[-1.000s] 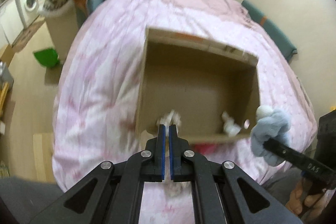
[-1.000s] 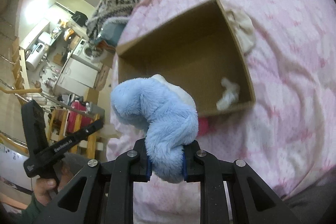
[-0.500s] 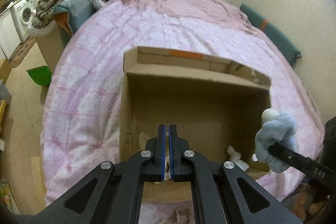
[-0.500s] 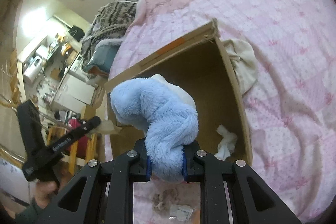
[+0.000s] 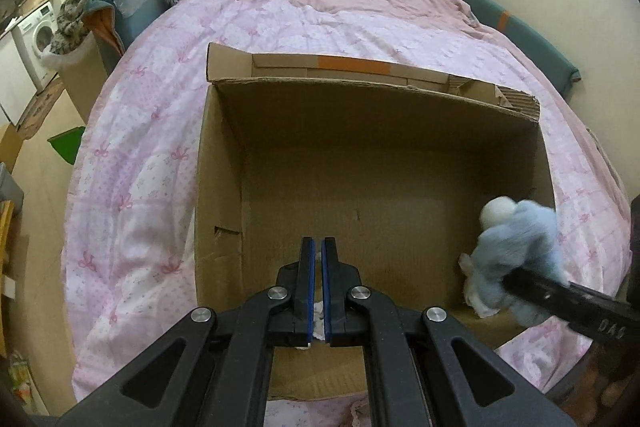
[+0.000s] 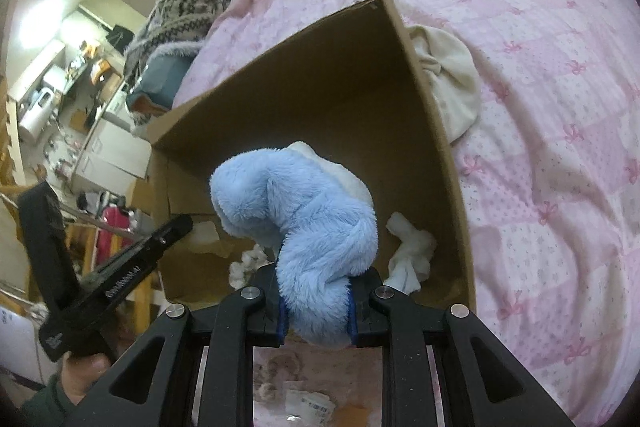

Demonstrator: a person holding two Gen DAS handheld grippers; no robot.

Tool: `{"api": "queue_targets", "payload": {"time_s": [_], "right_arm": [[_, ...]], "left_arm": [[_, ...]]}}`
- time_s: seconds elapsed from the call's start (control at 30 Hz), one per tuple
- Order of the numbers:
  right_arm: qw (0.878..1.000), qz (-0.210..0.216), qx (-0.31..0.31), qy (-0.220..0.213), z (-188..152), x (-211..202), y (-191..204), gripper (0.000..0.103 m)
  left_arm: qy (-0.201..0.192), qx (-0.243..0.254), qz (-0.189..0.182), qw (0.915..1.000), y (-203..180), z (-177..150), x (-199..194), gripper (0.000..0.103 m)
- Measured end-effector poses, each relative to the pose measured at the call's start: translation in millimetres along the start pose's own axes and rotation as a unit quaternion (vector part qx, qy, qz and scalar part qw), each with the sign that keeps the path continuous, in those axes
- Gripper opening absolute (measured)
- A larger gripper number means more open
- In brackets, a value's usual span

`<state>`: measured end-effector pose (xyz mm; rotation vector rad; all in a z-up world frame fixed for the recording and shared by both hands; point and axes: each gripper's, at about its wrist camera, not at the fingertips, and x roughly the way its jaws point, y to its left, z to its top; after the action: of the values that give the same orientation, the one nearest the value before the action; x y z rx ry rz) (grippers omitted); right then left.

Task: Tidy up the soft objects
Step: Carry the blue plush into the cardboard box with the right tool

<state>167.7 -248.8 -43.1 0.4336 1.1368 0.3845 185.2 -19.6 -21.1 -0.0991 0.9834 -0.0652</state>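
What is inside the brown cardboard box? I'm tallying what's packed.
In the brown cardboard box lie two small white cloth pieces. The fluffy blue plush toy, gripped by the right tool, hides some floor.

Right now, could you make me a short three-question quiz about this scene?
1. True or false: the right gripper is shut on a blue plush toy.
2. Where does the cardboard box sit? A) floor B) pink bedspread C) shelf
3. Fill in: the cream cloth lies ____ the box, against its wall.

Key: 1 true; 2 B; 3 outside.
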Motion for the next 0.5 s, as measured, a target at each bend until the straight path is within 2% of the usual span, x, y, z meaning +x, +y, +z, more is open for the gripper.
{"api": "queue_targets", "payload": {"time_s": [0.5], "right_arm": [[1.0, -0.018, -0.015, 0.019, -3.1, 8.9, 3.5, 0.023]], "left_arm": [[0.004, 0.014, 0.007, 0.9999, -4.7, -3.8, 0.7, 0.003]]}}
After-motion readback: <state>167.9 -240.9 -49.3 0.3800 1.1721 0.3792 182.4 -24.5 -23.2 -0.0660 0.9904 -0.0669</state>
